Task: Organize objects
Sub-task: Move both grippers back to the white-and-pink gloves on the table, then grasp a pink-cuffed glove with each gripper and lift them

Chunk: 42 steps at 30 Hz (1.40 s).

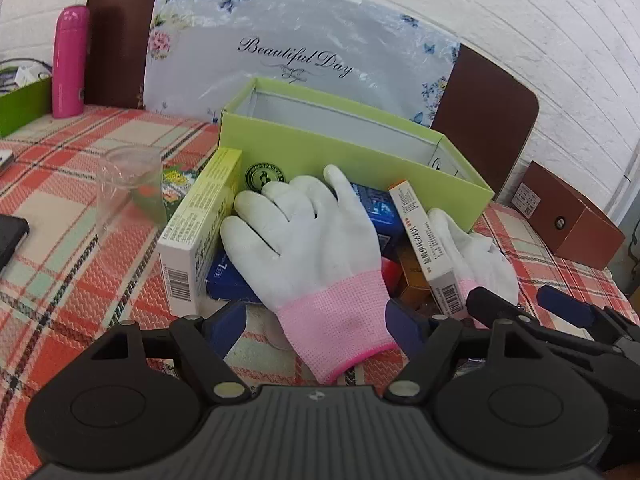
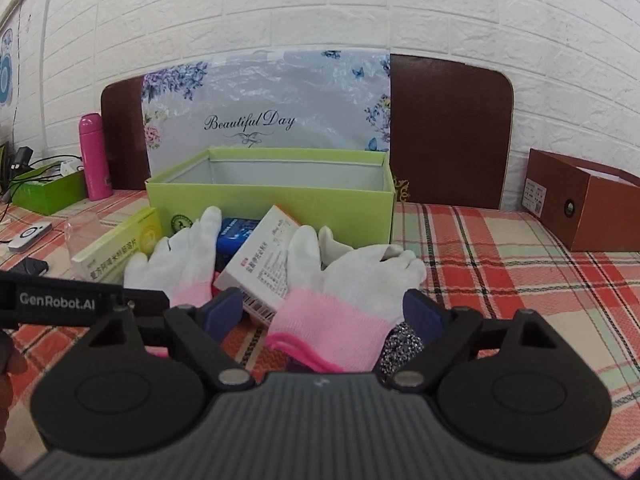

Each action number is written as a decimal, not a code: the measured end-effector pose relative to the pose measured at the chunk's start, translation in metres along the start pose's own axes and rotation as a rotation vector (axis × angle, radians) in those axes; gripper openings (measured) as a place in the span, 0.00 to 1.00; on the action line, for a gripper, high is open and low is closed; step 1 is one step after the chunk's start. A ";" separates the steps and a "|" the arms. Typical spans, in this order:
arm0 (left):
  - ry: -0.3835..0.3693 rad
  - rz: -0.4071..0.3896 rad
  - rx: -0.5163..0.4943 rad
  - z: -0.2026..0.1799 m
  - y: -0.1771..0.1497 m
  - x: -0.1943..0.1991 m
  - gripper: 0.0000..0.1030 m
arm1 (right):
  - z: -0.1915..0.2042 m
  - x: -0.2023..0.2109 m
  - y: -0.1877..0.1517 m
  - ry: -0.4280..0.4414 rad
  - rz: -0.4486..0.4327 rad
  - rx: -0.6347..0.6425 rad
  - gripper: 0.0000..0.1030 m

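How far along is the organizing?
Barely started. Done: nothing; the green box looks empty as far as its interior shows. In hand: nothing gripped; the left hand-held gripper straddles one white glove, the right hand-held gripper the other glove, both open. Left: gloves, yellow carton, white-orange carton and blue boxes still piled outside.

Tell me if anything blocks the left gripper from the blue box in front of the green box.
Yes. A white glove lies over the blue box, between it and the open left gripper. A yellow-and-white medicine box crowds its left side. Only the box's near corner shows.
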<state>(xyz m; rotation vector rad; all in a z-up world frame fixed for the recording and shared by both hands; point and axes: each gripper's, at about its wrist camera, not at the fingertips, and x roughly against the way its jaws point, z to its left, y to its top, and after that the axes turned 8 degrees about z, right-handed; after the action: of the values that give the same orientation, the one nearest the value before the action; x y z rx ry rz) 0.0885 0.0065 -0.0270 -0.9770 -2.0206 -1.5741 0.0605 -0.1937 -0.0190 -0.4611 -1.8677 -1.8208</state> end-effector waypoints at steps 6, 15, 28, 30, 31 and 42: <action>-0.027 0.058 0.016 0.002 0.003 -0.018 0.68 | -0.006 -0.034 0.001 0.092 0.119 0.009 0.41; -0.039 0.125 -0.096 0.007 -0.010 0.006 0.29 | 0.002 0.020 -0.009 0.295 0.067 0.042 0.10; 0.032 0.081 -0.088 0.024 -0.027 0.032 0.70 | 0.014 0.039 -0.034 0.324 0.178 0.000 0.87; 0.028 0.089 -0.081 0.023 -0.024 0.024 0.70 | 0.012 0.030 -0.031 0.313 0.185 -0.027 0.87; 0.021 0.090 -0.081 0.023 -0.023 0.021 0.70 | 0.010 0.023 -0.031 0.299 0.196 -0.050 0.87; -0.038 0.122 -0.115 0.023 -0.013 0.006 0.35 | 0.036 -0.001 -0.040 0.281 0.184 0.082 0.26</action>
<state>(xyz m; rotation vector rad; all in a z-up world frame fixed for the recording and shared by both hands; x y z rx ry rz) 0.0773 0.0289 -0.0378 -1.1584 -1.8733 -1.6324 0.0353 -0.1595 -0.0524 -0.3176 -1.6441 -1.5910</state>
